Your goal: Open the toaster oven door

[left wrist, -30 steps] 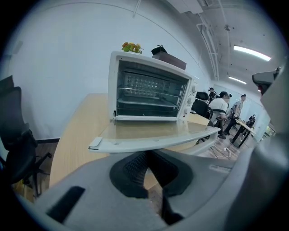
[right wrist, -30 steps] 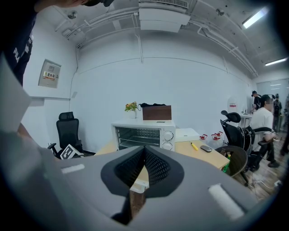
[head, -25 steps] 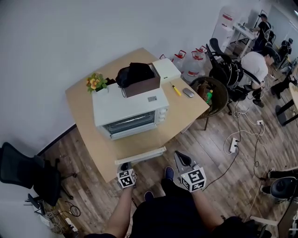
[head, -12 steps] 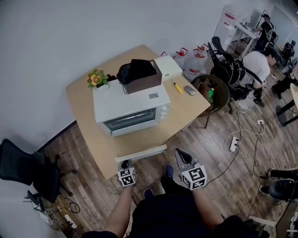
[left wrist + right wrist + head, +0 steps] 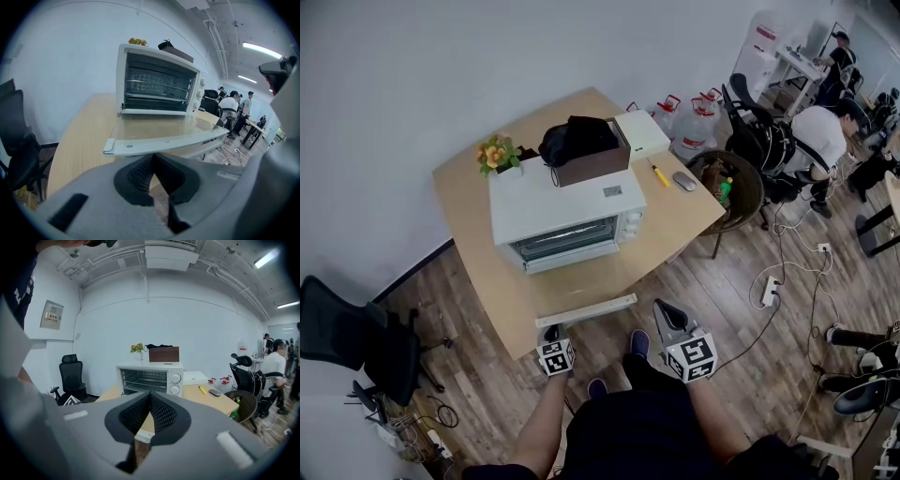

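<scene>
**Toaster oven, door lowered.** The door [image 5: 159,130] of the oven [image 5: 567,220] is lying flat. Its glass is reaching toward me, and its white handle bar [image 5: 586,309] is sitting near the front edge of the surface [image 5: 469,202]. The racks are showing uncovered in both gripper views. The oven itself is standing mid-surface with a brown box [image 5: 591,161] on its top.

I am holding my left hand-held gripper [image 5: 550,334] just short of the bar, below its left end. Its jaws are clenched tip to tip and grasping nothing. My right hand-held gripper [image 5: 667,312] is hovering off the bar's right end, apart from it, and is likewise clenched and empty.

I am judging the opening step as done, since the door is resting at what looks like its full drop and neither gripper is touching it. The next move is calling for no further pull. It is only asking me to keep both grippers clear of the projecting bar, because a knock from below could be swinging the door back up.
</scene>
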A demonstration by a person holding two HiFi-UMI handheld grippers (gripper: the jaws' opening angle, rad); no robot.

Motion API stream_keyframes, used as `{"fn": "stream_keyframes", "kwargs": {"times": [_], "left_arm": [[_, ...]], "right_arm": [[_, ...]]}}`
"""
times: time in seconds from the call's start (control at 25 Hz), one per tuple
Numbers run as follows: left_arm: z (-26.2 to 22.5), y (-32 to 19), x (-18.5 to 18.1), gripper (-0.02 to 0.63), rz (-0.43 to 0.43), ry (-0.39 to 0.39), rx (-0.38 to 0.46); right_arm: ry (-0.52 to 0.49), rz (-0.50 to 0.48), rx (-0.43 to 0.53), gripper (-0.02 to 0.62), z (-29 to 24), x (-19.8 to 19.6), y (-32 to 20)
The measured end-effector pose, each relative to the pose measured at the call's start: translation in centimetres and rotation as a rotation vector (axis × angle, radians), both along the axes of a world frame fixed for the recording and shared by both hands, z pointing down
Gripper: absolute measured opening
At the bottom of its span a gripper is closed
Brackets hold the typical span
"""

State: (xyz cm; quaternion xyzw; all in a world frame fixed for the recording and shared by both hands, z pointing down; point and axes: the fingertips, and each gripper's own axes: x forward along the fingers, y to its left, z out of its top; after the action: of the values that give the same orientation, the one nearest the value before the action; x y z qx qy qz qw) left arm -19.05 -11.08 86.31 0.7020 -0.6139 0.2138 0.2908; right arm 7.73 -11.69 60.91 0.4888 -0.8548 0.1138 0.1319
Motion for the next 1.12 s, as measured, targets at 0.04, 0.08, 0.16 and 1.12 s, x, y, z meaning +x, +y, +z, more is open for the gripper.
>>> {"fn": "stream_keyframes", "kwargs": {"times": [0.04, 0.08, 0.16, 1.12], "left_arm": [[0.2, 0.1, -0.1, -0.003, -0.005, 0.003, -0.007], [0.4, 0.2, -0.1, -0.003, -0.010, 0.008, -0.014], [0.7, 0.3, -0.2, -0.003, -0.016, 0.014, -0.024], [2.0, 0.7, -0.7, -0.002, -0.059, 0.065, -0.091]], "right_arm": [[0.001, 0.002, 0.003, -0.002, -0.1, 0.0, 0.0], [0.001, 0.003, 0.005, -0.002, -0.1, 0.0, 0.0], [0.001, -0.003, 0.005, -0.002, -0.2, -0.1, 0.0], [-0.005, -0.030, 0.000, -0.001, -0.1, -1.3, 0.0]]}}
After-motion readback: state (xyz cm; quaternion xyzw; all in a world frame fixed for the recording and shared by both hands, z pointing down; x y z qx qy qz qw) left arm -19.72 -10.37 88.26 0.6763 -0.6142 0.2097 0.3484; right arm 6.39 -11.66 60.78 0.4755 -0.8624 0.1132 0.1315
